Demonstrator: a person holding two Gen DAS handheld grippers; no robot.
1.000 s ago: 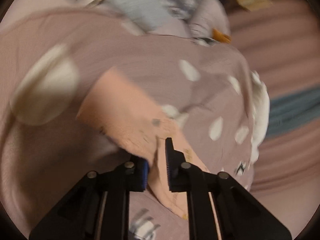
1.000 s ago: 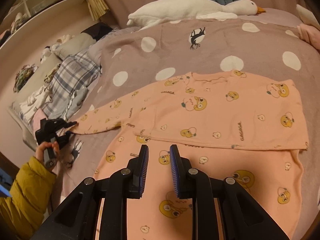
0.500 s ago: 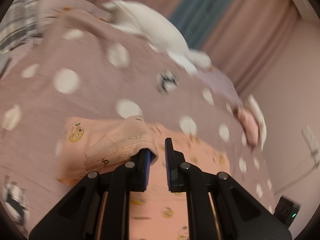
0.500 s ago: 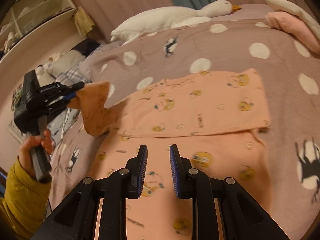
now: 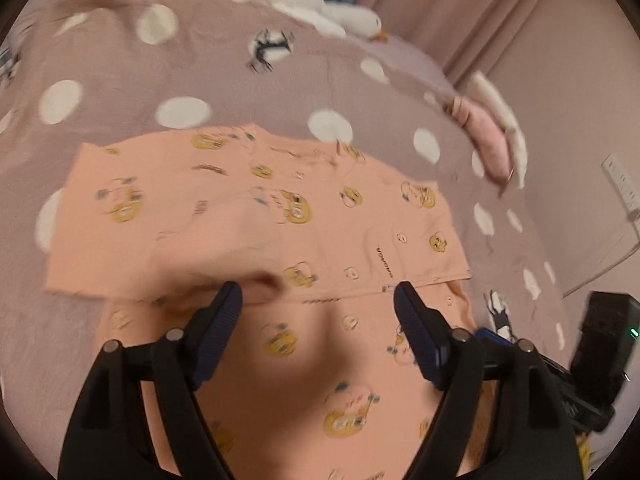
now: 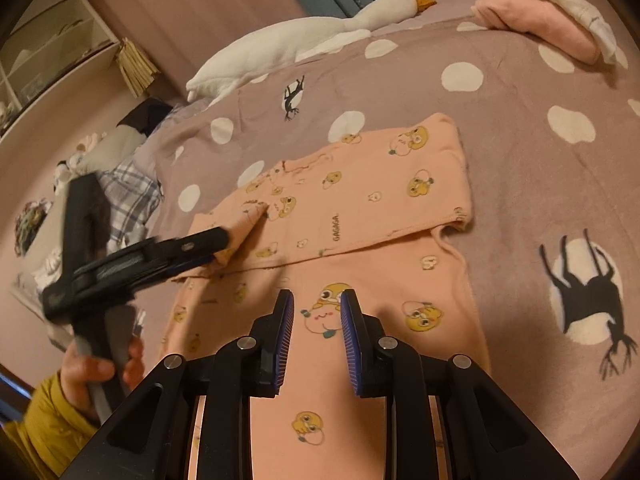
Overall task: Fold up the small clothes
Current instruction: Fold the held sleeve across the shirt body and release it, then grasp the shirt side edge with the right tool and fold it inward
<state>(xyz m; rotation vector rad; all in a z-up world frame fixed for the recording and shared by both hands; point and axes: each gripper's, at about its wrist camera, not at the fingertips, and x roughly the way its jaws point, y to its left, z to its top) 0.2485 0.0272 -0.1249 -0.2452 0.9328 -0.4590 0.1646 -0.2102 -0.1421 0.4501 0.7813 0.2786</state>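
**A:** While poised over the peach pajama top (image 5: pixel 360 216), holding nothing. Left claw (image 5: pixel 318 300) spread wide, just above the folded-in sleeve (image 6: pixel 244 220). Right claw (image 6: pixel 316 304) narrowed to a slim gap over the lower front, gripping no cloth.

**B:** Step in hand?

**A:** Seemingly folding the sleeves in, done or nearly. Laid crosswise over the chest as one band.

**B:** And next?

**A:** Probably pinching the hem end and carrying it up to the neckline. Calls for both claws low at the two hem corners, lifting evenly.

**B:** Lie of the top?

**A:** Flat on the spotted duvet (image 6: pixel 520 128), mid-bed. Neckline toward the bed's far edge and the plush goose (image 6: pixel 304 36), hem end toward the near edge. Long axis far-to-near.
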